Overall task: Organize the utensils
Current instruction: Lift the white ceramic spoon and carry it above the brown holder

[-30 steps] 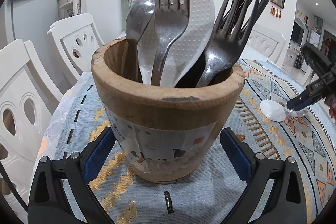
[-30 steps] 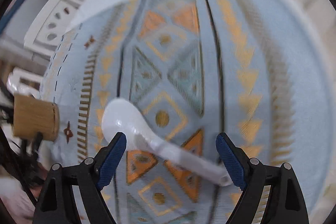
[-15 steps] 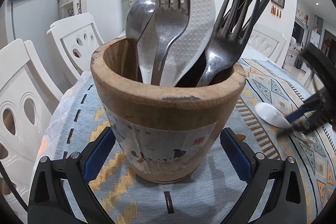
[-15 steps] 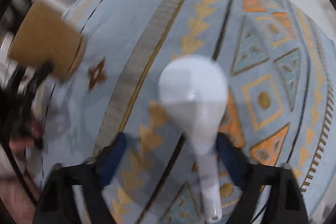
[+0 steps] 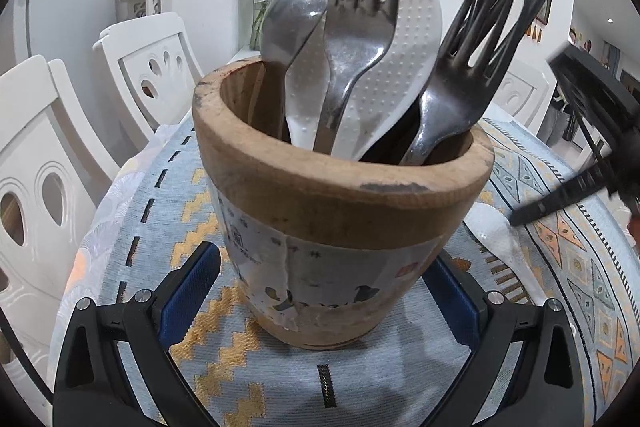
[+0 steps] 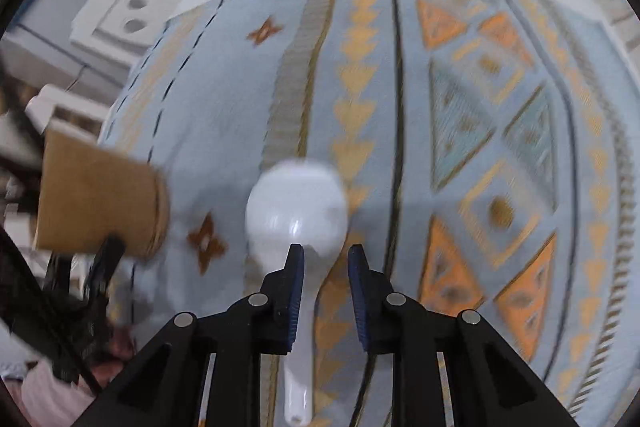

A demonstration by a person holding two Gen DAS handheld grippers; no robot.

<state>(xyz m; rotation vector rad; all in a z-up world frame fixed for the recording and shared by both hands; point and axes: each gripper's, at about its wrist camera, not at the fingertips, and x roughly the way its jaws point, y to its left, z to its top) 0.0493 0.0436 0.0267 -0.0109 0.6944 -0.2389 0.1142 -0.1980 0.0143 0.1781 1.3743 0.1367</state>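
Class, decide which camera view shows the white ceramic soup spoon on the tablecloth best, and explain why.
The right wrist view: the white ceramic soup spoon shows whole, bowl to handle, though blurred. In the left wrist view the wooden utensil cup hides part of its bowl.

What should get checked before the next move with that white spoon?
1. White spoon handle lies between the jaws of the right gripper: ok.
2. Both pads press on the handle: not ok; the jaws have just been closing, and a gap shows beside one pad.
3. Wooden cup stands upright on the tablecloth: ok.
4. Left gripper straddles the cup: ok, not clamped.
5. Room in the cup among the forks: cannot tell.
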